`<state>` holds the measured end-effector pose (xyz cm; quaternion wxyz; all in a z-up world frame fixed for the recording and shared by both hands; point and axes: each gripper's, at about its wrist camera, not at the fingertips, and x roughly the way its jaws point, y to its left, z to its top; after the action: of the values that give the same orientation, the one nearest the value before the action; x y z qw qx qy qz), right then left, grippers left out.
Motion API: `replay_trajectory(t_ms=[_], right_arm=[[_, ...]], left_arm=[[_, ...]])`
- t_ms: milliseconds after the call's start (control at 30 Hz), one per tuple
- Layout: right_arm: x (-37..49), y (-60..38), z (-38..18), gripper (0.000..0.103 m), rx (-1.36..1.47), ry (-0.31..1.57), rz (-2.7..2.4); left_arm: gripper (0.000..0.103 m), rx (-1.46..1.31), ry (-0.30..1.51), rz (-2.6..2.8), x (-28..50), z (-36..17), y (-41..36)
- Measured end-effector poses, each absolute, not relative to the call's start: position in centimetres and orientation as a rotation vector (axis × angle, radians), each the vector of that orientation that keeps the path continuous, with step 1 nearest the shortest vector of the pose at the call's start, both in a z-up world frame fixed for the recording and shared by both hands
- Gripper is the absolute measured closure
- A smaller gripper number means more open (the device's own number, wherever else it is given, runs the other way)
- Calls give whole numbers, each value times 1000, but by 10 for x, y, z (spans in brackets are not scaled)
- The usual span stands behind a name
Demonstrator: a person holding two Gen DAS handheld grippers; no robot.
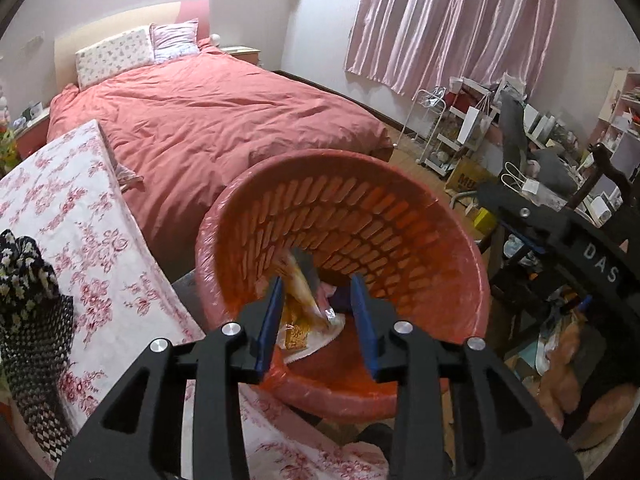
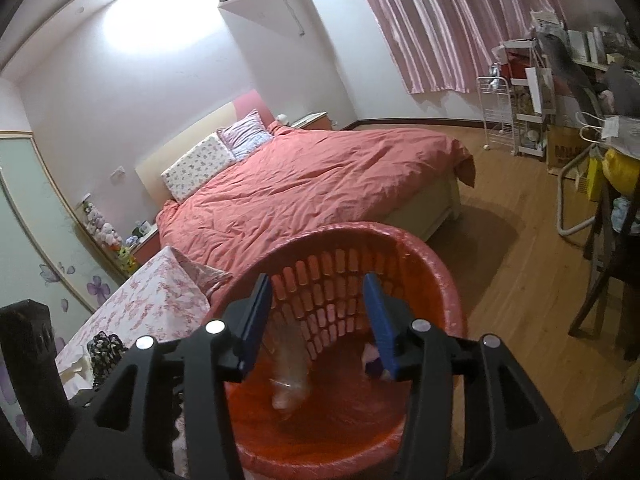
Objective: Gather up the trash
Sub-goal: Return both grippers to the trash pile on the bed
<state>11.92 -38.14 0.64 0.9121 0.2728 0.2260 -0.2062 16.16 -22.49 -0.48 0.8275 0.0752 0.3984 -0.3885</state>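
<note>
both grippers hang above the mouth of a red slotted trash basket [image 1: 400, 240], which stands on the wooden floor [image 2: 520, 280] near the foot corner of a bed [image 1: 208, 120] covered by a salmon-pink duvet. the left gripper [image 1: 318, 312] is released, its blue-padded fingers [image 1: 269, 320] spread apart with nothing between them; below the gap, at the bottom of the basket, lies a heap of trash: a yellow-orange crinkled wrapper [image 1: 300, 292] resting on something white, with a dark purple scrap just beside it. the right gripper [image 2: 320, 320] is also spread wide and grips nothing; under it a clear plastic bottle [image 2: 290, 372], blurred, shows inside the basket against its slotted wall, and whether it touches the bottom cannot be told. a thin plastic liner covers the basket's rim [image 2: 448, 280]. to the left of the basket a surface with a pink floral cloth [image 1: 72, 208] carries a black-and-white patterned bag [image 1: 32, 292] near its front edge. pink striped curtains [image 1: 460, 16] hang on the far wall, and cluttered white shelving [image 1: 448, 132] stands below them.
</note>
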Motion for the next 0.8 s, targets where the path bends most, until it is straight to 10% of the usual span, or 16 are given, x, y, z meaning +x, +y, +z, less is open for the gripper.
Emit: replay_trajectory(t_ms=[800], right_arm=[[152,-209,41,56,353,555,-148]], left_arm=[[55,42,729,-454,158,39,-30]])
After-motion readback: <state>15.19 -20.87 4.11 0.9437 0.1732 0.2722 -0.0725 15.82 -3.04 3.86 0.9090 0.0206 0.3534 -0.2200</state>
